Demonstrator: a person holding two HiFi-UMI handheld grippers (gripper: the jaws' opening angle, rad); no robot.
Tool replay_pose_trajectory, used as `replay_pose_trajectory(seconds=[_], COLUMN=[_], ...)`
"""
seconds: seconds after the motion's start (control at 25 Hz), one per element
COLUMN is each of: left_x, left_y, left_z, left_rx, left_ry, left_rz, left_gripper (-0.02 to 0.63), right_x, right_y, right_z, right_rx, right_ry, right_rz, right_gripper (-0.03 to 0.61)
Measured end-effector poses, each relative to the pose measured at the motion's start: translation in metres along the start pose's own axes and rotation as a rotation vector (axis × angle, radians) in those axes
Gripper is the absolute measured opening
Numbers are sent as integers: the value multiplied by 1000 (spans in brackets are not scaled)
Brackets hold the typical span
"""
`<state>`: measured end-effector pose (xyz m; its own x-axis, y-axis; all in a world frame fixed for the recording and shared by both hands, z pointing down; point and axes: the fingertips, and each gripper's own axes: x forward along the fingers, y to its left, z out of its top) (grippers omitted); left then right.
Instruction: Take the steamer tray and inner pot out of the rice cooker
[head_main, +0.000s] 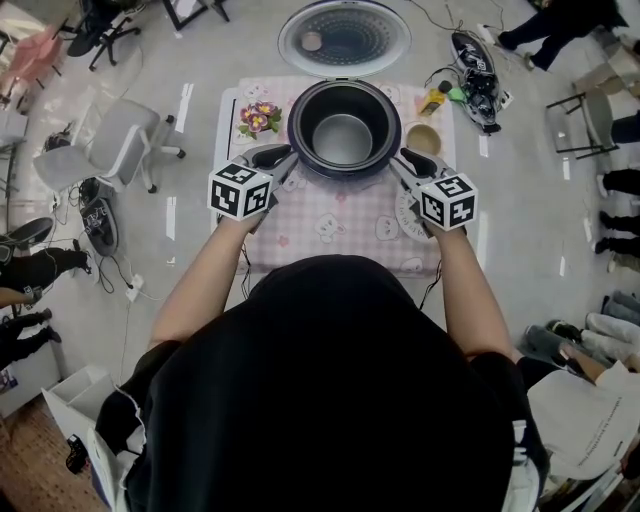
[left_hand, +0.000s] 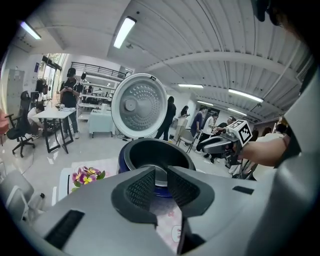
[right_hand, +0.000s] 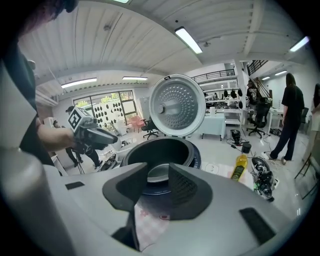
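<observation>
The dark rice cooker (head_main: 344, 128) stands at the back middle of the table with its round lid (head_main: 344, 38) swung open behind it. A grey metal vessel (head_main: 343, 138) sits inside; whether it is the steamer tray or the inner pot I cannot tell. My left gripper (head_main: 288, 162) is just left of the cooker's front rim, open, with nothing between its jaws. My right gripper (head_main: 398, 162) mirrors it at the right rim, also open and empty. In the left gripper view the cooker (left_hand: 156, 156) lies straight ahead of the gripper (left_hand: 161, 187); the right gripper view shows the same cooker (right_hand: 161, 159) beyond the gripper (right_hand: 152, 186).
A pink checked cloth (head_main: 340, 225) covers the table. A small pot of flowers (head_main: 259, 118) stands left of the cooker, a yellow bottle (head_main: 434, 98) and a tan cup (head_main: 423, 138) to its right. An office chair (head_main: 120, 140) and people stand around the table.
</observation>
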<state>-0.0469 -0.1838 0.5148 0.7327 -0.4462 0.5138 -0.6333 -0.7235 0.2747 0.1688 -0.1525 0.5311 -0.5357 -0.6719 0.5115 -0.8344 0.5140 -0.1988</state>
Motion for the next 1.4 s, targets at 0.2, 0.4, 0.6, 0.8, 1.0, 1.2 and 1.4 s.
replay_pose_trajectory(seconds=[0.2, 0.4, 0.6, 0.8, 1.0, 1.2, 1.4], left_x=[16, 31, 47, 60, 73, 80, 86], left_y=[15, 29, 47, 56, 66, 67, 65], left_z=[2, 2, 2, -4, -7, -6, -7], left_rx=[-7, -6, -20, -26, -45, -38, -43], left_ry=[20, 43, 73, 127, 181, 204, 219], left_rz=[34, 60, 91, 109, 120, 114, 91], left_gripper=[126, 138, 143, 150, 193, 192, 169], right_x=[10, 22, 40, 53, 62, 73, 75], right_y=[-14, -29, -39, -41, -54, -58, -64], right_z=[-1, -6, -4, -5, -3, -15, -17], right_rx=[60, 151, 204, 232, 236, 247, 271], right_ry=[16, 33, 63, 93, 116, 179, 174], right_rz=[-25, -48, -46, -46, -91, -103, -120], right_gripper=[144, 146, 150, 158, 166, 169, 155])
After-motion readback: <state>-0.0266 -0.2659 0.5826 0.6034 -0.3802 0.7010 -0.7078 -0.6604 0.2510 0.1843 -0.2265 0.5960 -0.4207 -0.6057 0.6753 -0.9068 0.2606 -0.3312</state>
